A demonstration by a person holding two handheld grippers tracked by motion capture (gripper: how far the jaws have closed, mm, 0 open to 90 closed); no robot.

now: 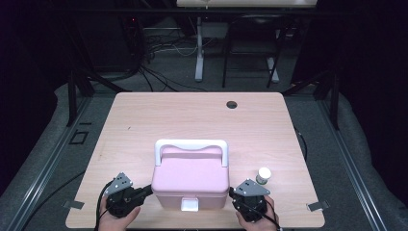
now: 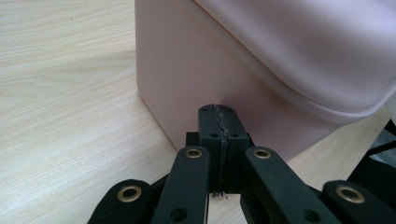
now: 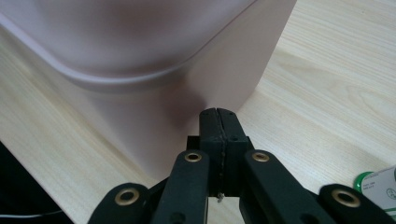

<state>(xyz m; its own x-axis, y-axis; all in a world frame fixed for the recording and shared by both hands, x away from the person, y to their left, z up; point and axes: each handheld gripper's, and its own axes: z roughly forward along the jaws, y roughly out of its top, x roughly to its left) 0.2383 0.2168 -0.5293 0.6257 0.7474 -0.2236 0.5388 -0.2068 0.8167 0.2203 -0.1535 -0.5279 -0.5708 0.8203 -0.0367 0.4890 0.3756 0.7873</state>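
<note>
- The pink box is running off the top and right edges of the left gripper view, so its lid and handle are staying out of frame there.
- In the right gripper view the box's upper part is blurring close to the lens.
- The small bottle is being cut off by the right edge; its label print is too small to read.
- In the high view both hands are being cropped by the bottom edge.

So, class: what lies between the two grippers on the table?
In the high view, the pink box sits between the left gripper and the right gripper, both with jaws shut at its sides.
</note>
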